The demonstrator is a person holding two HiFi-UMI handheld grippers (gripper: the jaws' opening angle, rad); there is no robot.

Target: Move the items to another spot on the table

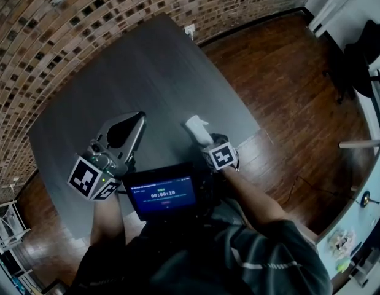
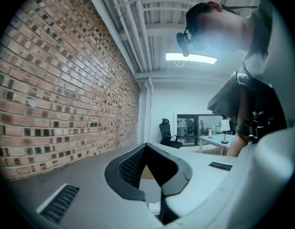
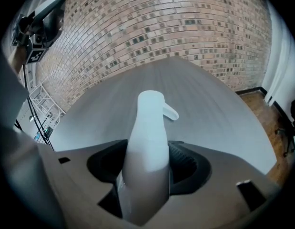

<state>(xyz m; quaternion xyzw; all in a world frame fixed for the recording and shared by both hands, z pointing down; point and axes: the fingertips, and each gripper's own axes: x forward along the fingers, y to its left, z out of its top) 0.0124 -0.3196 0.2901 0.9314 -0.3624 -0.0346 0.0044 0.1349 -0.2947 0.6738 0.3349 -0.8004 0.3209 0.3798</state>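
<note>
While your right gripper (image 3: pixel 147 165) pinches the white spray bottle (image 3: pixel 148 128) just below its trigger head, over the near right part of the tabletop (image 1: pixel 147 72), the wider body sits behind the jaws. A quick swing could, I judge, twist it in the pads or let it slip through. Setting it down tilted could topple it.

Your left gripper (image 1: pixel 138 118) has its jaws pressed together on nothing (so no backup support is ready).

You cannot see the bottle's base, nor whether it touches the tabletop. The screen (image 1: pixel 162 195) at your chest hides the near edge, and no other items show.
</note>
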